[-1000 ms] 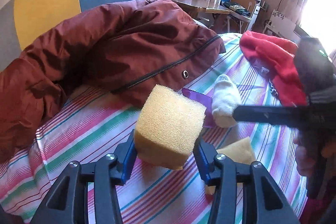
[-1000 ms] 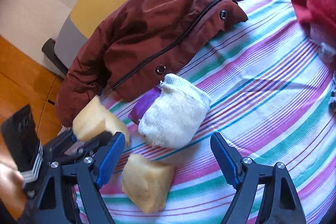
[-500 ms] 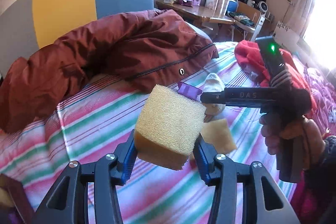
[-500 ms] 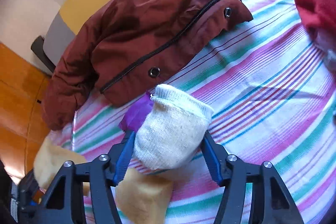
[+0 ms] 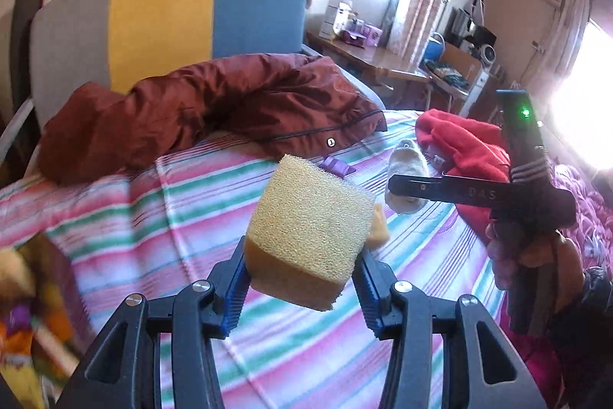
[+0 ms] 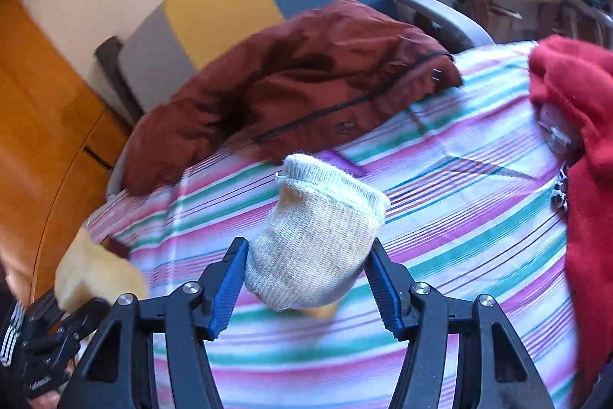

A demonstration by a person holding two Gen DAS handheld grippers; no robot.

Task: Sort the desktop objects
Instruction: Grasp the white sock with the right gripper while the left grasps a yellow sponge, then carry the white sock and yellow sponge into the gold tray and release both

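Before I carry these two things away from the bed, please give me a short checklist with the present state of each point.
1. Left gripper shut on the yellow sponge: ok.
2. Right gripper shut on the white sock: ok.
3. Sock lifted off the striped sheet: ok.
4. Sponge clear of the sheet: ok.
5. Second sponge piece collected: not ok, it lies on the sheet.
6. Place to put them: cannot tell.

The right claw (image 6: 304, 288) clamps a rolled cream sock (image 6: 314, 240) between its blue pads, lifted clear of the striped bedsheet (image 6: 459, 225). Behind the sock lies a maroon jacket (image 6: 299, 79); to the sock's right, a red garment (image 6: 574, 110). Left of the sock, the left claw (image 6: 82, 301) grips a yellow sponge (image 6: 92, 275). A second yellow piece (image 6: 322, 311) peeks out beneath the sock.
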